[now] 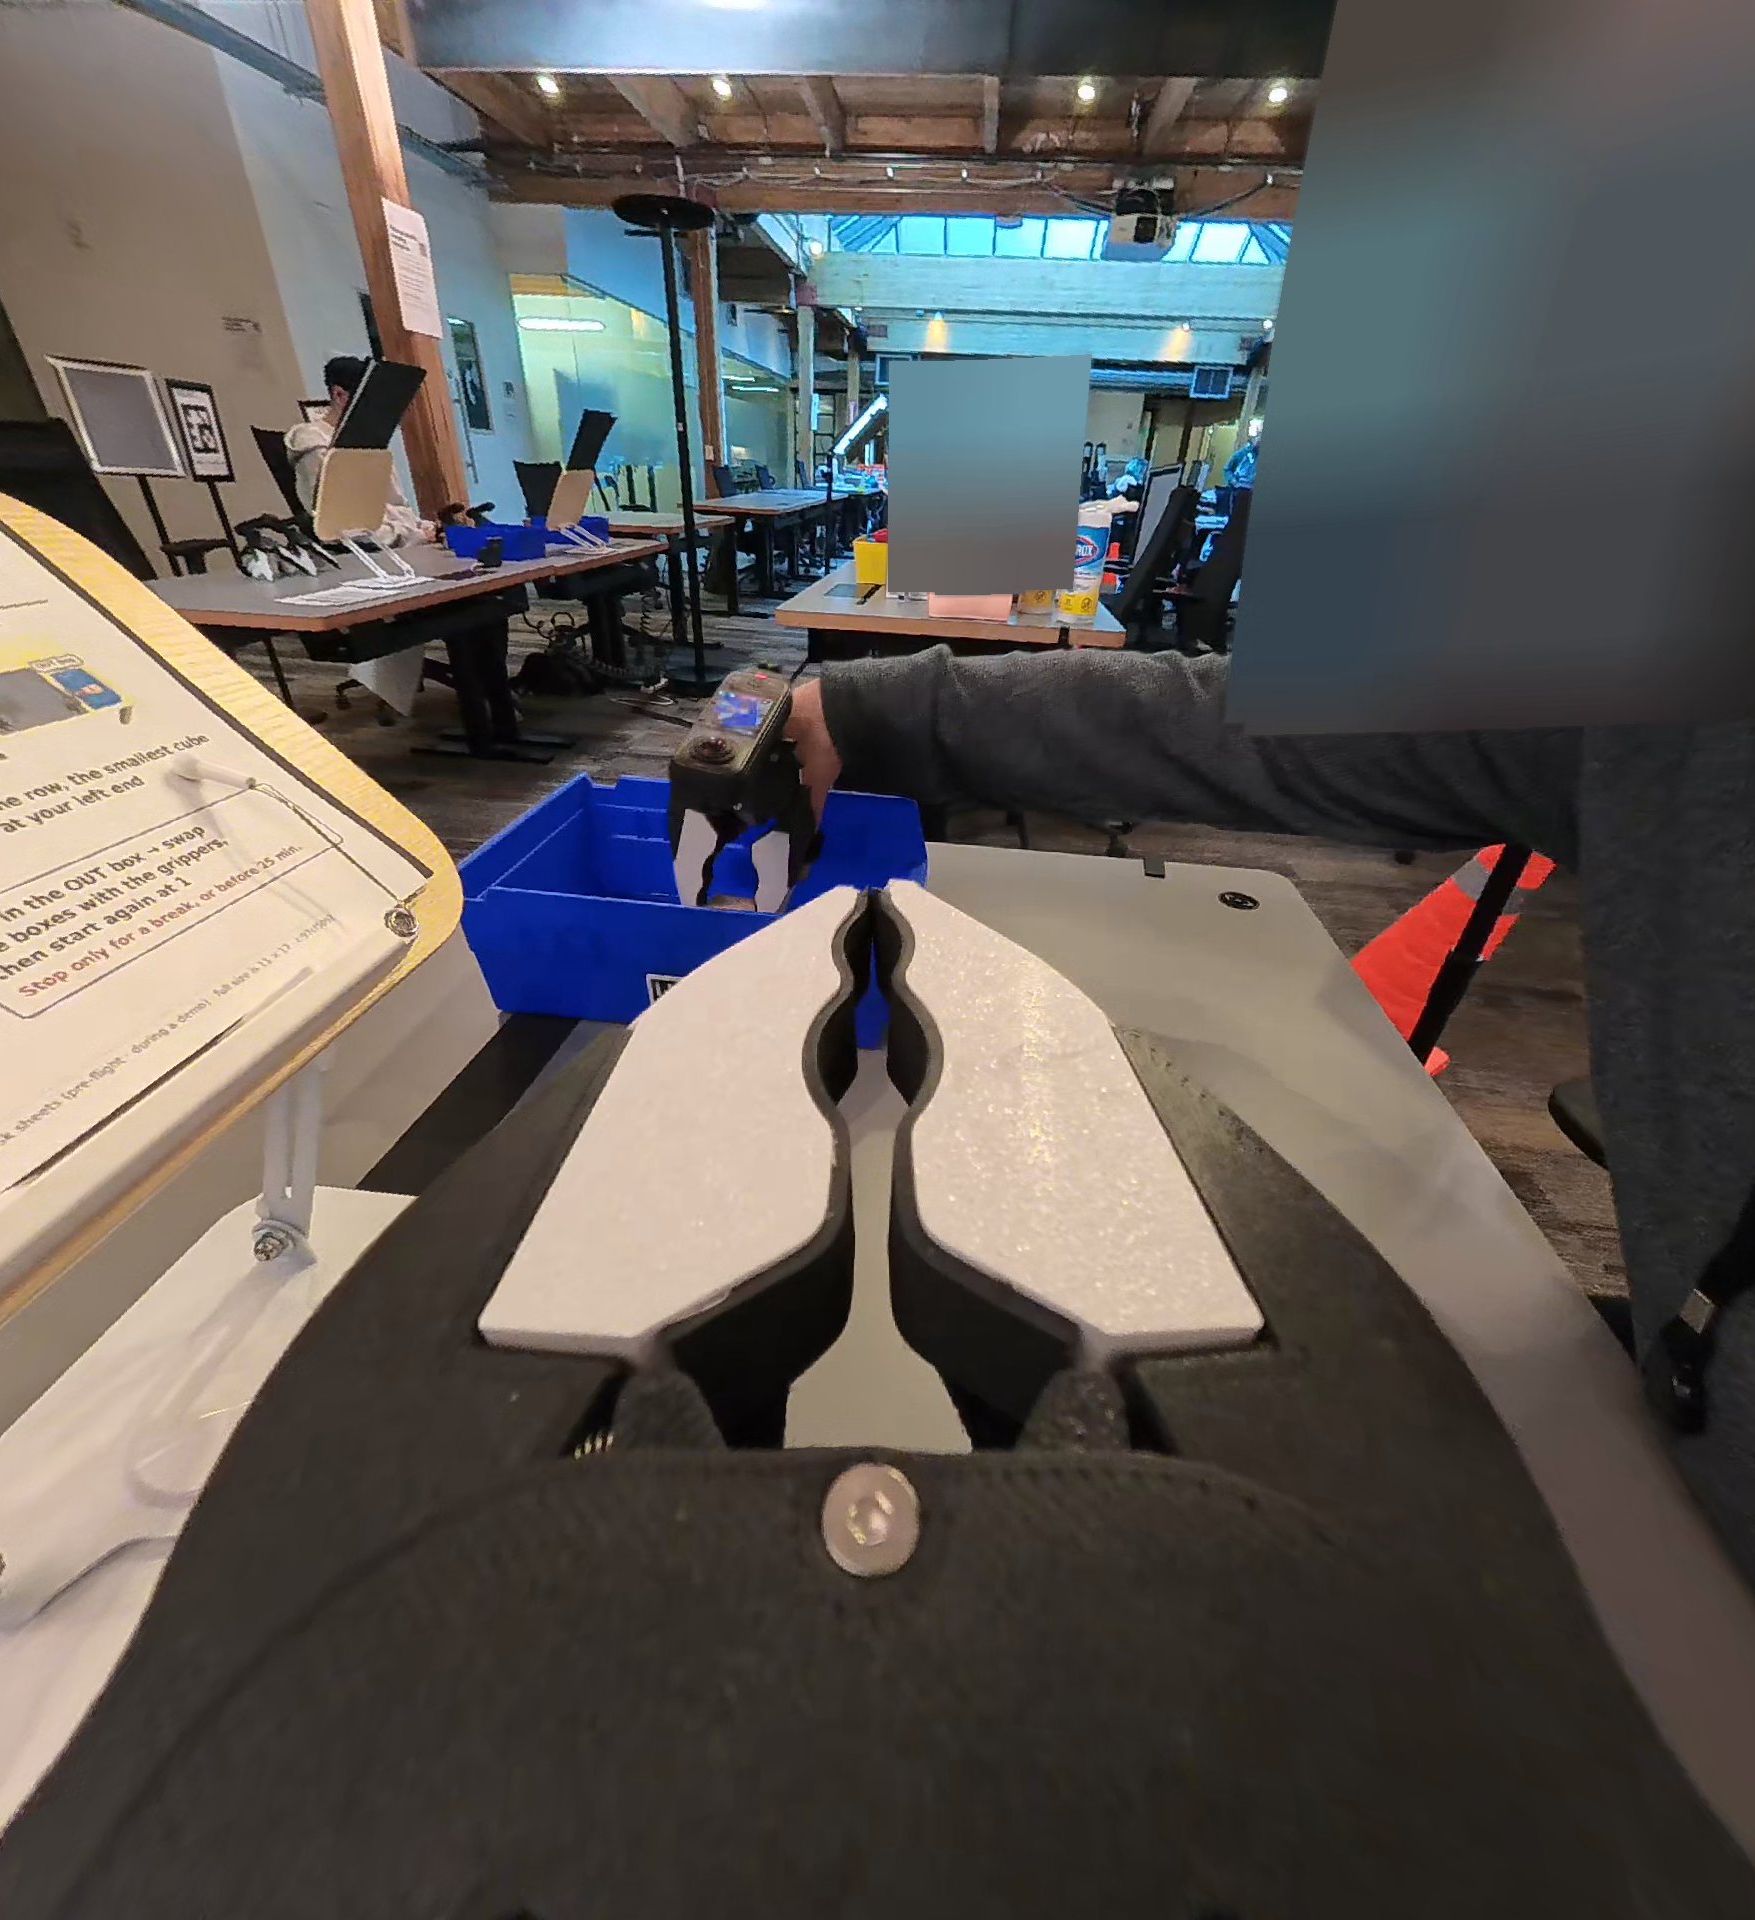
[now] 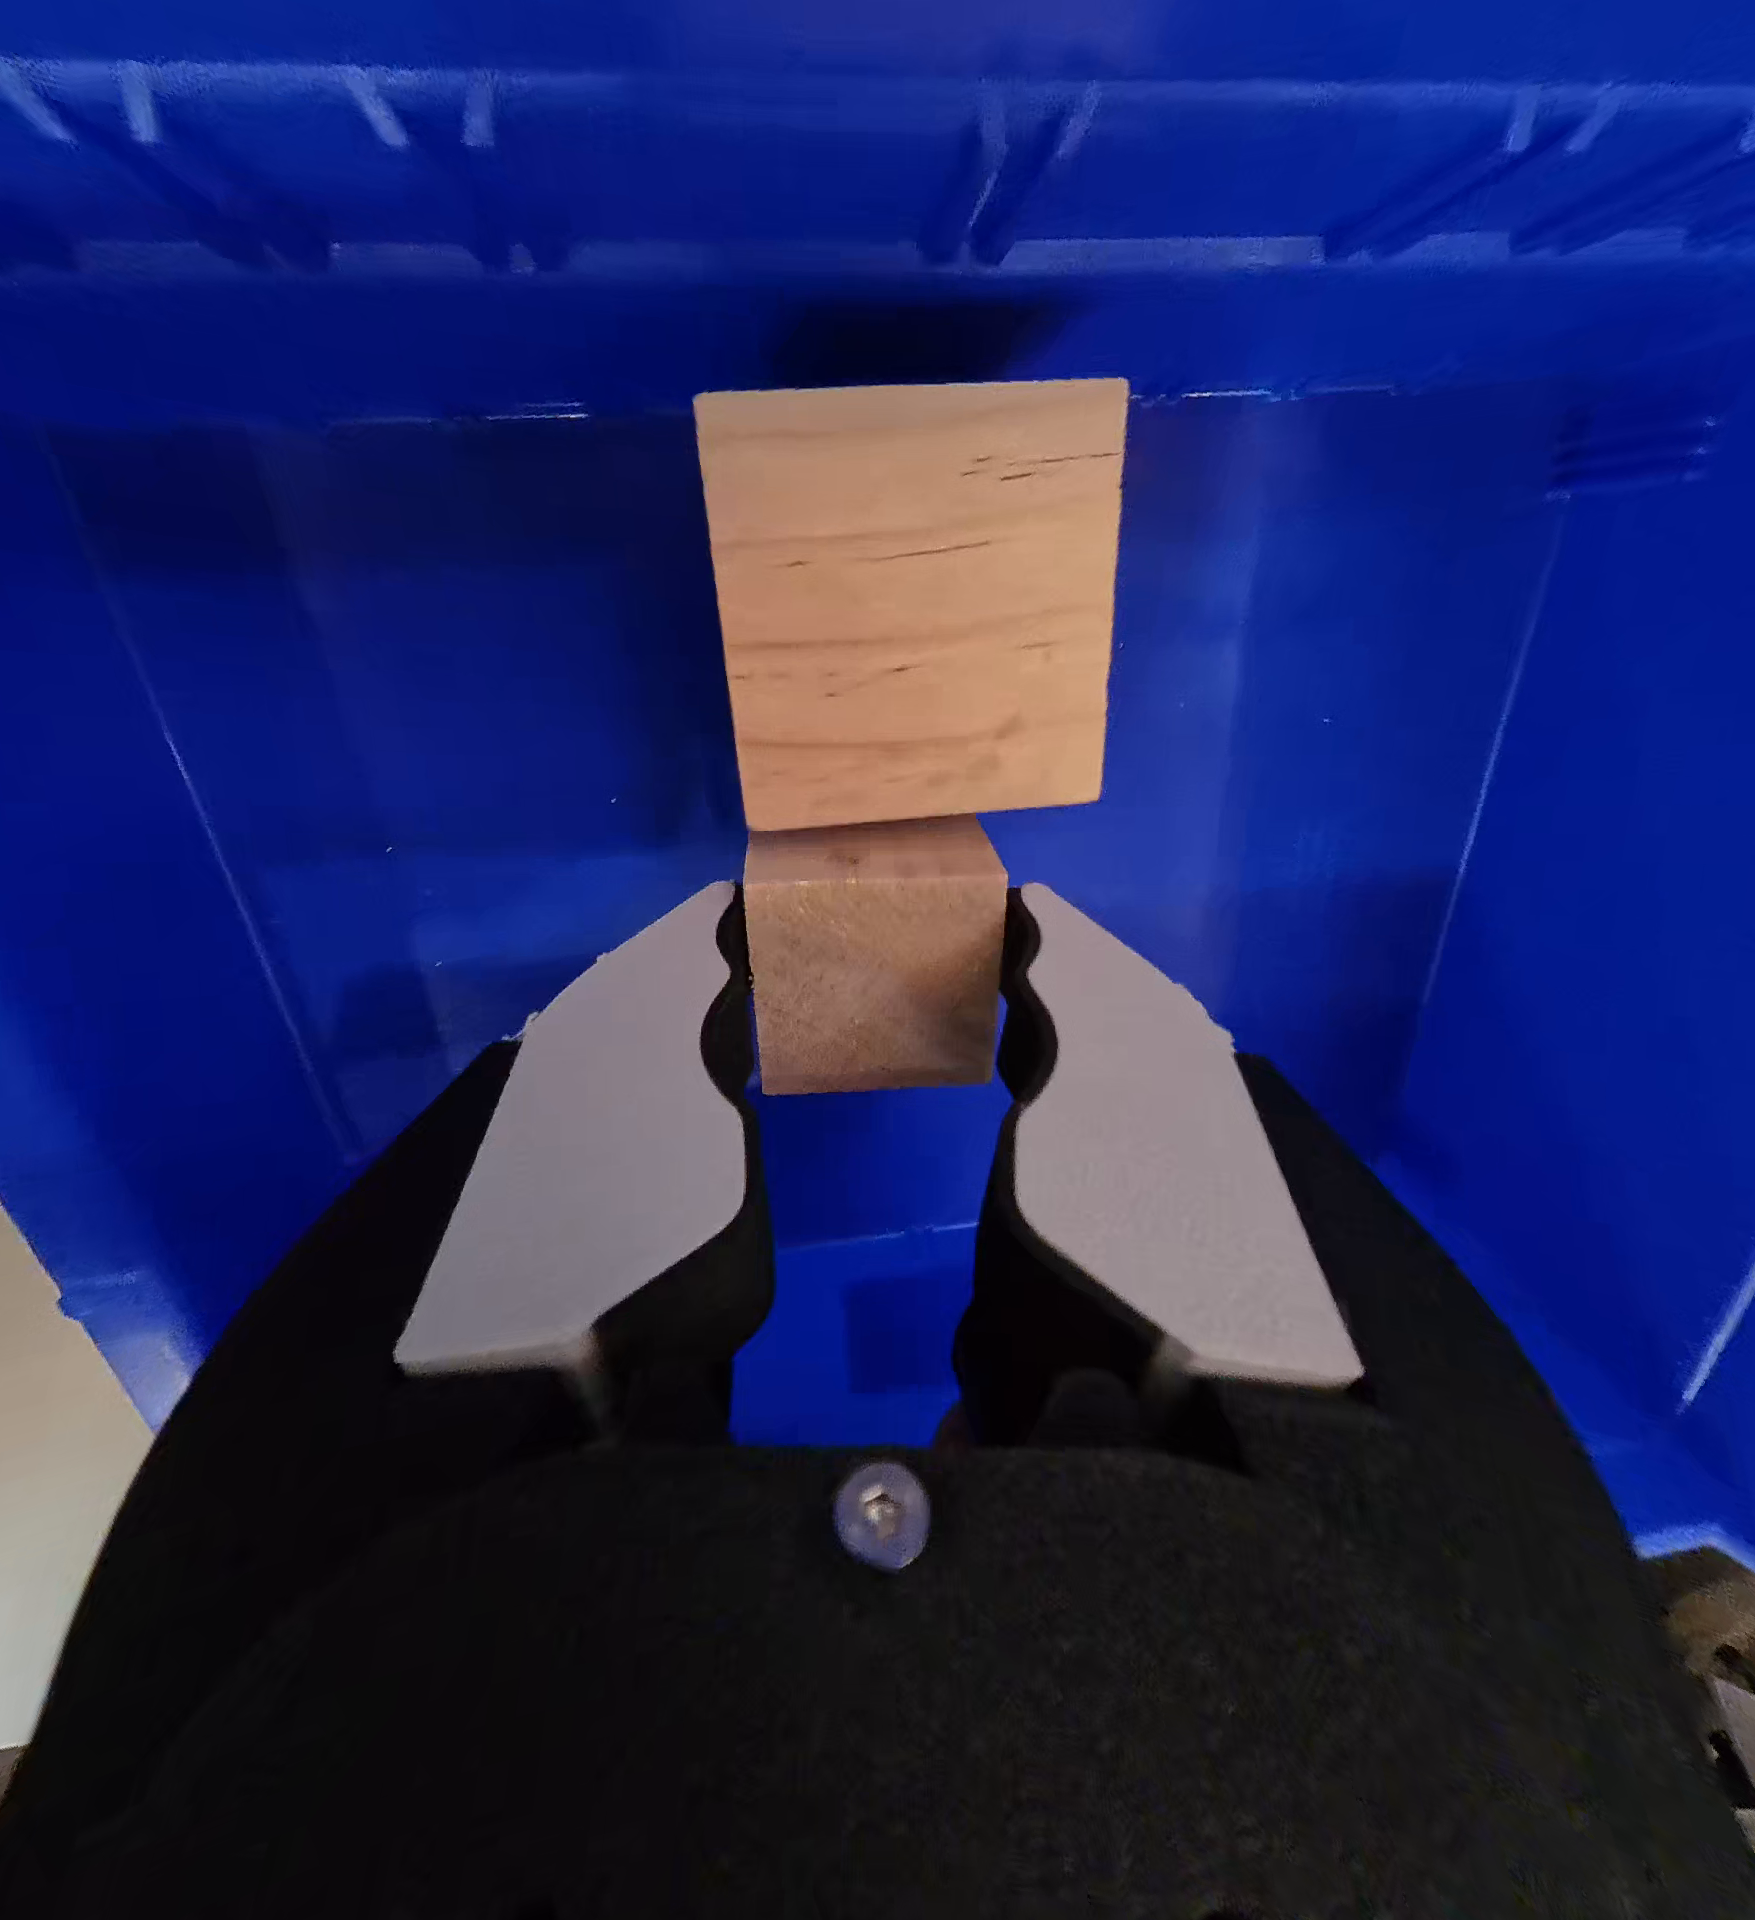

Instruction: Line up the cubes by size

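Observation:
My right gripper (image 2: 875, 920) reaches down into a blue bin (image 2: 333, 623). Its pads are shut on the two sides of a small, darker wooden cube (image 2: 873, 987). A larger, pale wooden cube (image 2: 909, 603) lies just beyond it, touching its far edge. In the left wrist view the right gripper (image 1: 738, 878) shows inside the same blue bin (image 1: 561, 935), with the small cube (image 1: 733, 902) between its fingers. My left gripper (image 1: 871, 906) hovers above the grey table (image 1: 1216, 987) in front of the bin. Its fingers are shut together with nothing between them.
A tilted instruction board (image 1: 125, 883) on a white stand is at the left of the table. A person's grey sleeve (image 1: 1060, 727) reaches over the bin from the right. An orange cone (image 1: 1444, 945) stands on the floor beyond the table's right edge. The tips of one gripper are about 45 centimeters away from the tips of the other.

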`<control>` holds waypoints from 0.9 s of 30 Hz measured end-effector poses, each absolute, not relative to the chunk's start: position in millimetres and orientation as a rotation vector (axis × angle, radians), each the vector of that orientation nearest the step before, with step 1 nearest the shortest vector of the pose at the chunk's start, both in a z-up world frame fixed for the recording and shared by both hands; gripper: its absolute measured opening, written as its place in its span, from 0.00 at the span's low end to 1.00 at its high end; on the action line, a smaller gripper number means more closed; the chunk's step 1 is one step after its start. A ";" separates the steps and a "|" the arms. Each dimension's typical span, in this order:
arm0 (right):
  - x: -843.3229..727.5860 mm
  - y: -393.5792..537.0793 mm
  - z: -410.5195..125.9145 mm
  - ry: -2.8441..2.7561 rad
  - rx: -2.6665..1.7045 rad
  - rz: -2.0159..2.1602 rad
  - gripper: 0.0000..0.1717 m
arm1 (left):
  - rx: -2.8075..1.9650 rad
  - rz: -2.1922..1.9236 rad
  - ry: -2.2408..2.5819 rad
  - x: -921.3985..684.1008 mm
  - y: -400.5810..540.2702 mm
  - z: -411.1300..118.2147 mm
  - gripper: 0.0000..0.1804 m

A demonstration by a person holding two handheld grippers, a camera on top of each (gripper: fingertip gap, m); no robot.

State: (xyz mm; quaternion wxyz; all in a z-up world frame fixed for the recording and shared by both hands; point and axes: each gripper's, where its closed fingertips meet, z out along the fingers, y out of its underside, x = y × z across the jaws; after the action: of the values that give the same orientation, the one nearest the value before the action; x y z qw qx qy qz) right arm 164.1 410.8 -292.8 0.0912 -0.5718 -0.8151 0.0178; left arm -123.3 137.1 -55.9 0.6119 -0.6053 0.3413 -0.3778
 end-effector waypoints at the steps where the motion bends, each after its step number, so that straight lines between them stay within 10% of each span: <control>1: 164.6 412.5 -294.8 -2.434 -1.699 0.036 0.26 | -1.394 -0.869 0.789 -123.4 136.4 -55.2 0.00; 27: 162.9 418.9 -290.0 -2.479 -1.718 0.016 0.35 | -1.356 -0.827 0.882 -116.1 116.3 -45.2 0.00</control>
State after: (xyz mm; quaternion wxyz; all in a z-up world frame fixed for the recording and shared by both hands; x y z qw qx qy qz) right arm 162.9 418.9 -290.0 0.0627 -0.5684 -0.8204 0.0054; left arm -116.1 116.3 -45.2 0.6151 -0.5886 0.3827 -0.3589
